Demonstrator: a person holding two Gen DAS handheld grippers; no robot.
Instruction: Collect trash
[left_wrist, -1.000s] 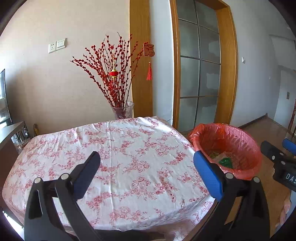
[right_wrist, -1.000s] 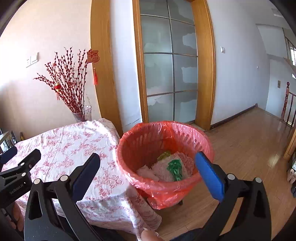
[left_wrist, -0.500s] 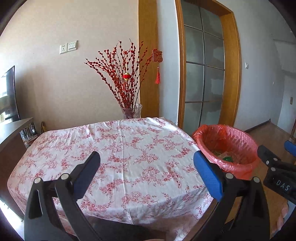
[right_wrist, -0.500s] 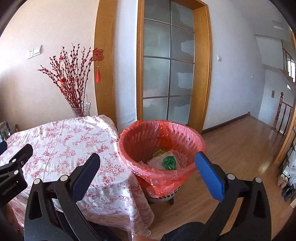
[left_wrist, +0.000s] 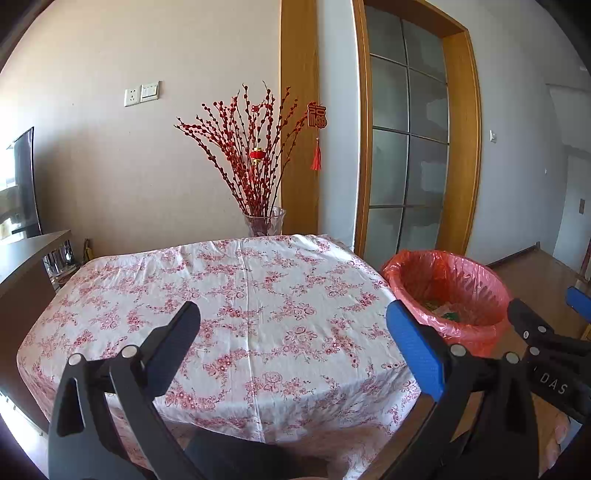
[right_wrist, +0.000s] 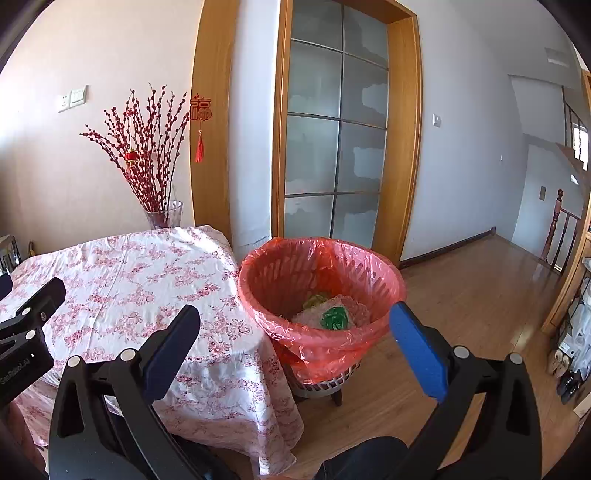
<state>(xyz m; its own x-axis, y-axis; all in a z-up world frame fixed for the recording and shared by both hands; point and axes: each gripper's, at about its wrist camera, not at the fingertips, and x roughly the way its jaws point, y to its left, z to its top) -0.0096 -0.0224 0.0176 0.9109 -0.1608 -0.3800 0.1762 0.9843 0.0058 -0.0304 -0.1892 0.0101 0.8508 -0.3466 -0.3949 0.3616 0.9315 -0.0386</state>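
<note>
Hiding most of its trash (right_wrist: 334, 316), the red-lined bin (right_wrist: 321, 291) stands beside the table (right_wrist: 122, 273).

"DAS" shows on the right claw (left_wrist: 554, 380).

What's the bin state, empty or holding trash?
Holding trash. The bin with its red liner has a green wrapper and pale crumpled pieces at the bottom, well below the rim.

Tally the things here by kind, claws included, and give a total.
Claws, both open and empty: 2 (left claw, right claw)
Trash bin with orange liner: 1
Table under floral cloth: 1
Vase of red branches: 1
Total: 5
</note>
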